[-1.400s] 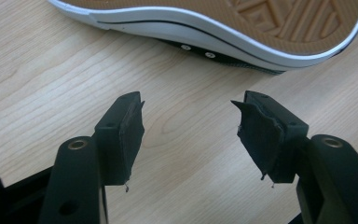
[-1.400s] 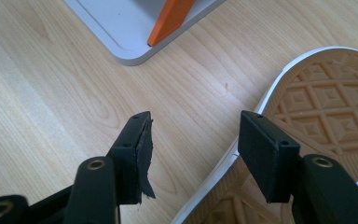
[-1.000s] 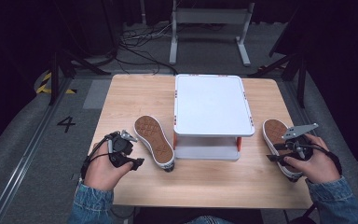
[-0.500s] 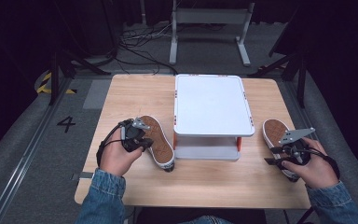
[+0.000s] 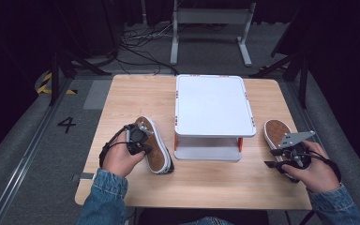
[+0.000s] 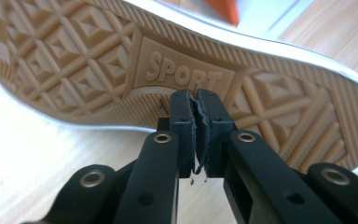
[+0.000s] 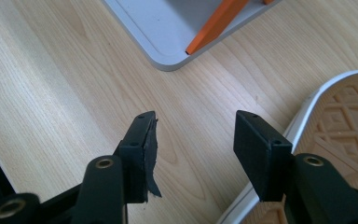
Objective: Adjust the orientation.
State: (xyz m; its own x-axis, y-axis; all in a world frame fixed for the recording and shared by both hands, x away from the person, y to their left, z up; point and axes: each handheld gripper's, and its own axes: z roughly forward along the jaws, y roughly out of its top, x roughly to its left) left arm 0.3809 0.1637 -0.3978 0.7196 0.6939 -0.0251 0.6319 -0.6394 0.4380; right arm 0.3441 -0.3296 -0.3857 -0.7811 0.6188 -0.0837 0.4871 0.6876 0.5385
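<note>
On the wooden bench [image 5: 206, 185] two sneakers lie sole-up, one on each side of a white two-tier stand [image 5: 214, 107] with orange posts.

The left sneaker [image 5: 153, 146] lies near the left edge of the stand's lower shelf, its tan rubber sole facing up and its length running from far-left to near-right. The left claw [image 5: 139, 138] sits at the sneaker's left edge, about mid-length, with the person's left hand [image 5: 122, 159] wrapped round its body. In the left gripper view the left claw [image 6: 198, 109] has its two black jaws pressed together, pad to pad, with nothing between them. Their tips rest against the sole just below the raised word "SPORT" [image 6: 184, 73], at the white rim of the left sneaker [image 6: 98, 56]. The jaws have just been closing.

The right sneaker [image 5: 277, 132] lies just right of the stand, also sole-up, its near end hidden under the right hand [image 5: 311, 171]. The right claw [image 5: 274, 158] points left over the bench, between the sneaker and the stand's near right corner. In the right gripper view the right claw [image 7: 193, 140] stands open, bare wood showing between the jaws. The right sneaker [image 7: 349, 116] lies just beside the right-hand jaw, and a corner of the stand [image 7: 168, 32] lies farther off.
</note>
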